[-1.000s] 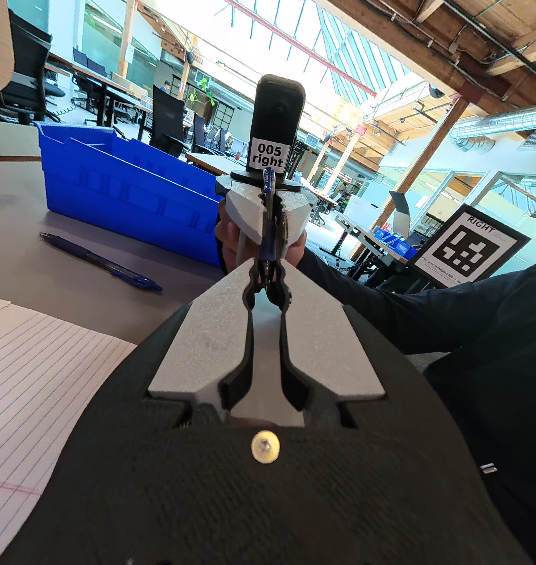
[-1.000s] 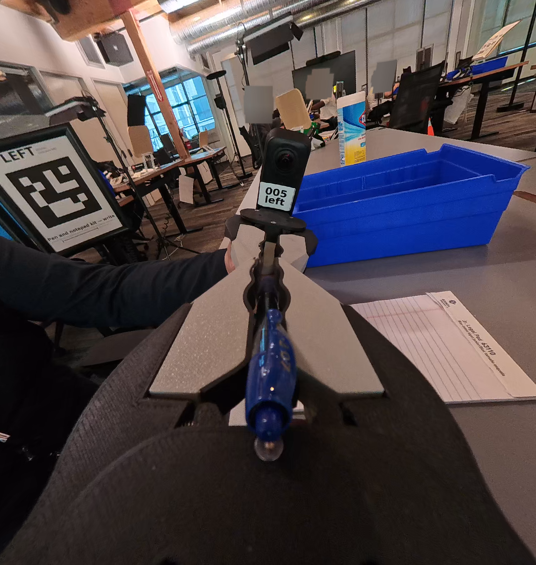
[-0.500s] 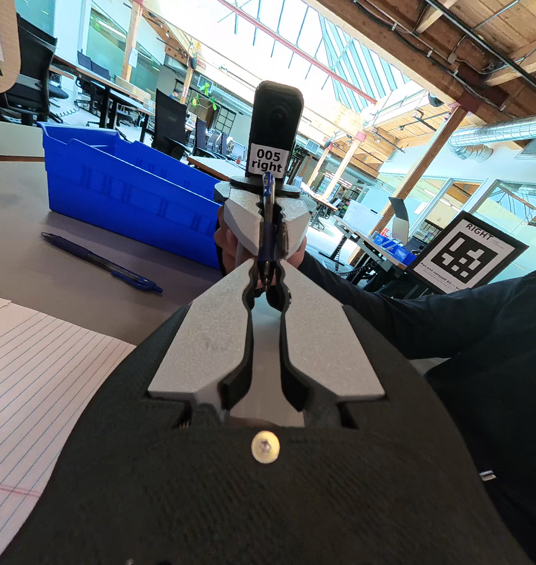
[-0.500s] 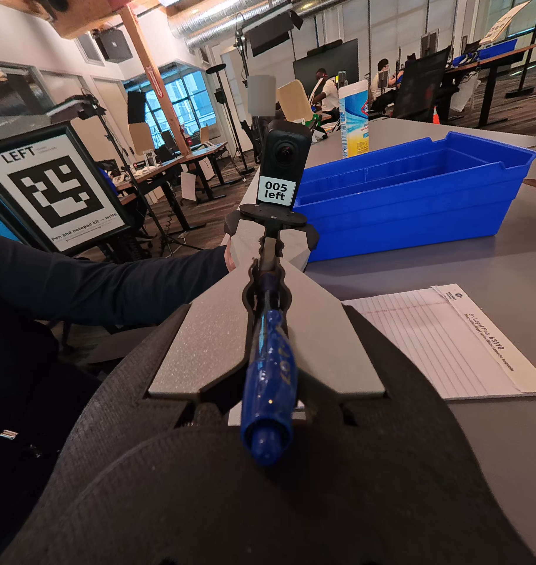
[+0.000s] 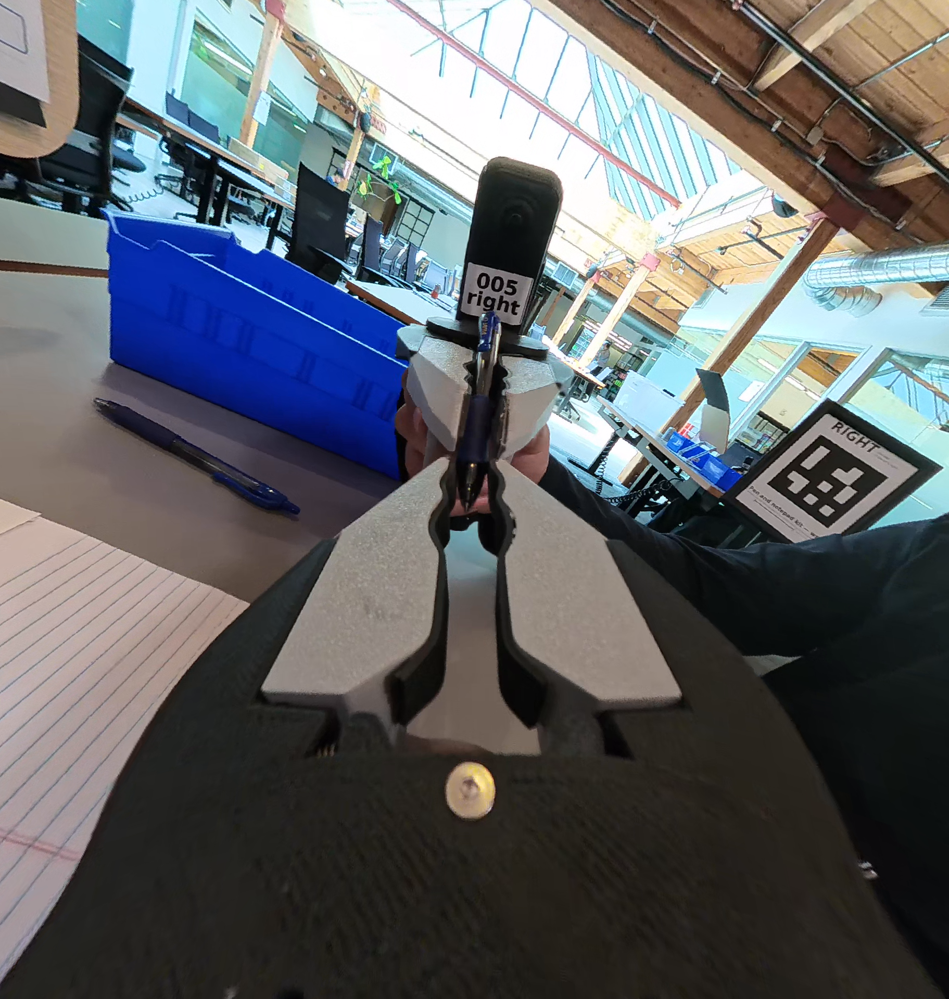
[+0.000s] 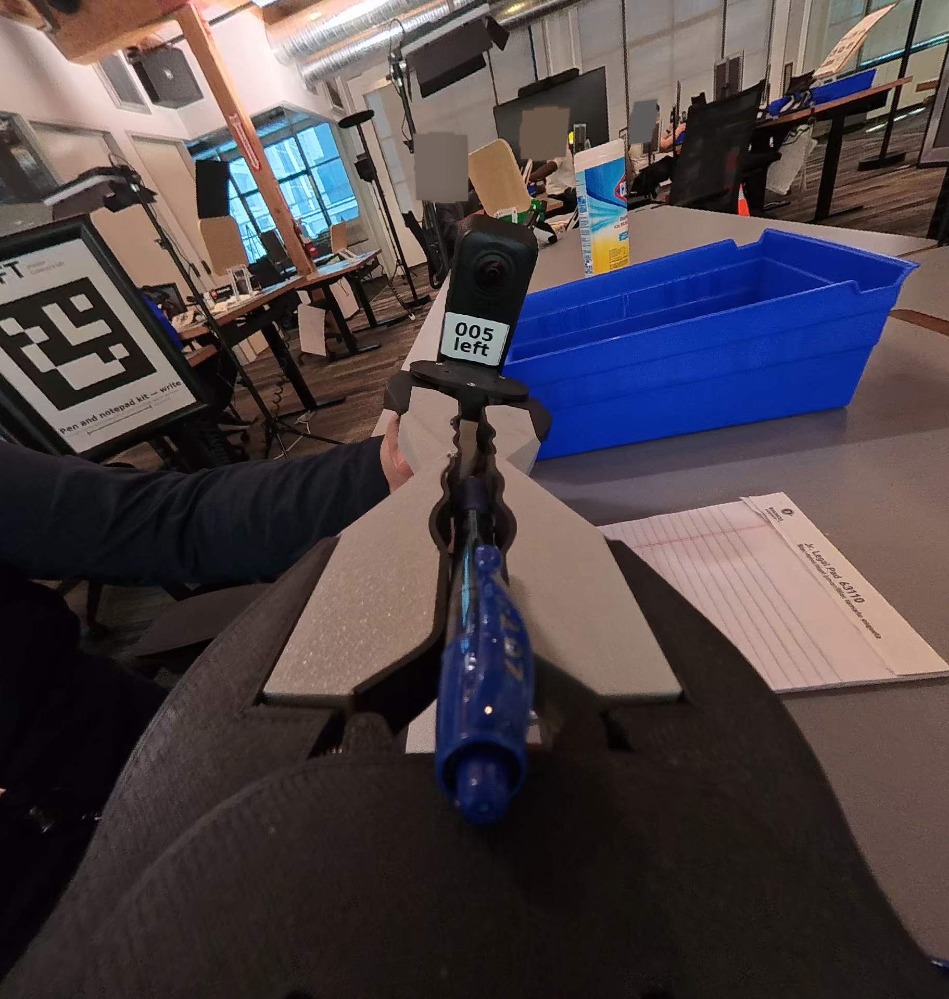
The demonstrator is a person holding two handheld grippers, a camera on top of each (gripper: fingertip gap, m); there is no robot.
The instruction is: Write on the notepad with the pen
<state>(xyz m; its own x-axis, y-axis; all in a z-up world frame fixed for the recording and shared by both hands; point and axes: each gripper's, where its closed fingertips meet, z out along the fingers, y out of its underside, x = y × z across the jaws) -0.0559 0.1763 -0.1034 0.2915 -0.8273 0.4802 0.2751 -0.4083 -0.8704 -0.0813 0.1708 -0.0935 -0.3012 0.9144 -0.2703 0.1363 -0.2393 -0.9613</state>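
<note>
My right gripper (image 6: 472, 478) is shut on a blue pen (image 6: 480, 676) that lies along its fingers, back end towards the camera. My left gripper (image 5: 471, 486) faces it nose to nose, with its jaws a narrow gap apart. The pen's tip (image 5: 469, 494) reaches in between the left fingertips; I cannot tell if they touch it. Both grippers are held above the grey table (image 5: 55, 432). The white lined notepad (image 5: 82, 648) lies on the table to the left gripper's left; it also shows in the right wrist view (image 6: 758, 584).
A second blue pen (image 5: 191, 454) lies on the table between the notepad and a blue plastic bin (image 5: 245, 335). The bin (image 6: 704, 346) stands behind the notepad, a wipes canister (image 6: 602, 205) beyond it. Framed marker signs (image 5: 829, 475) (image 6: 66, 335) stand beside the table. Only a small space, under 4 cm, lies between the two pairs of fingers.
The pen has slid back a little towards the right wrist camera and now covers the screw on the gripper body. Both grippers stay nose to nose, nearly still.
</note>
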